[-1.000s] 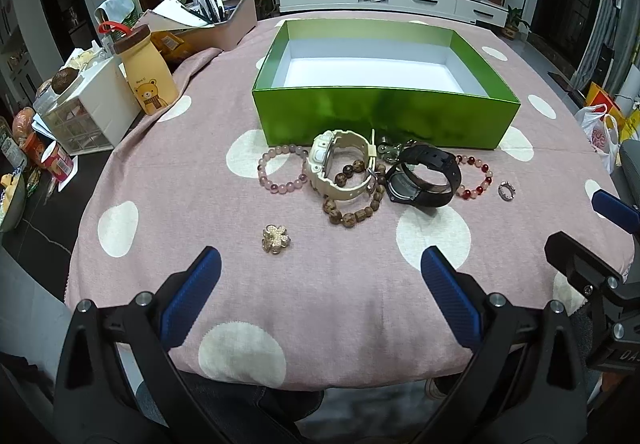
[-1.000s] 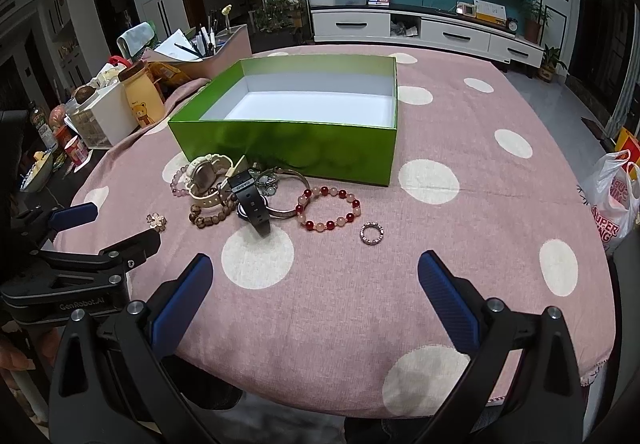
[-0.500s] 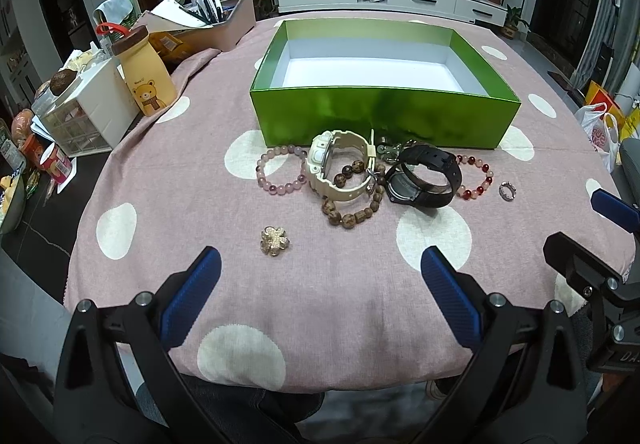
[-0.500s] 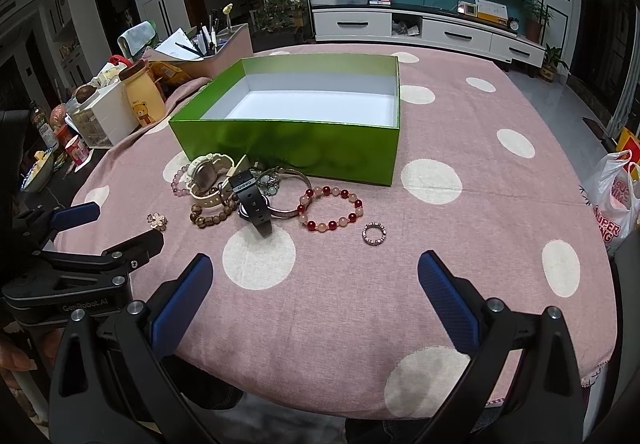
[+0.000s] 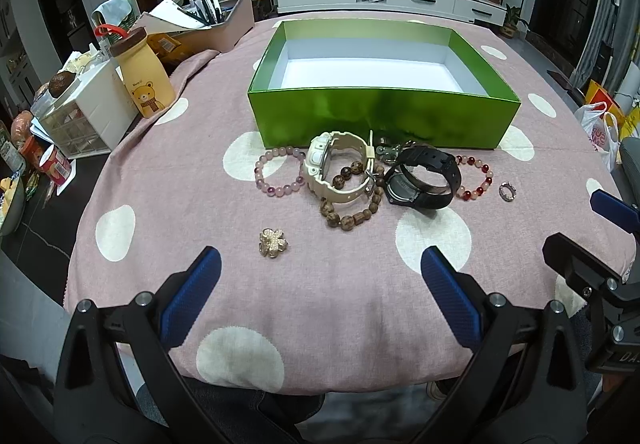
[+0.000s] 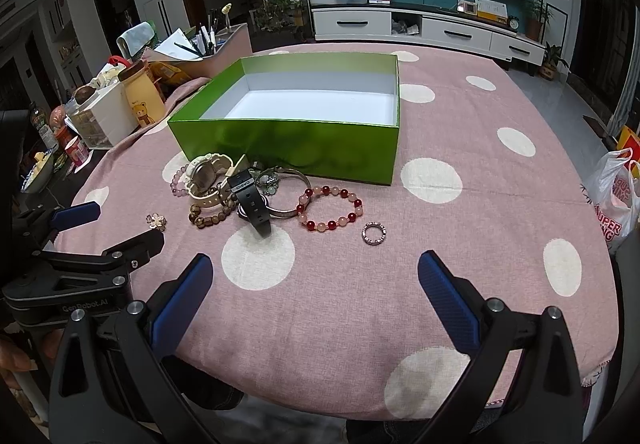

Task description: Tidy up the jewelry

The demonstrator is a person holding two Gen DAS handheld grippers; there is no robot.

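An empty green box (image 5: 384, 120) (image 6: 288, 148) stands on the pink dotted tablecloth. In front of it lies jewelry: a pale purple bead bracelet (image 5: 278, 172), a cream watch (image 5: 340, 168) (image 6: 208, 176), a brown wooden bead bracelet (image 5: 352, 210), a black watch (image 5: 424, 180) (image 6: 252, 200), a red and pink bead bracelet (image 5: 476, 176) (image 6: 330, 208), a silver ring (image 5: 507, 191) (image 6: 374, 233), a silver bangle (image 6: 286, 200) and a gold flower brooch (image 5: 273, 242) (image 6: 156, 221). My left gripper (image 5: 320, 288) is open and empty near the table's front edge. My right gripper (image 6: 316, 292) is open and empty, right of it.
At the left stand a yellow bear bottle (image 5: 146, 78), a white drawer box (image 5: 86, 110) and a pink tray of pens and papers (image 5: 208, 24). A white plastic bag (image 6: 618, 200) hangs off the table's right side.
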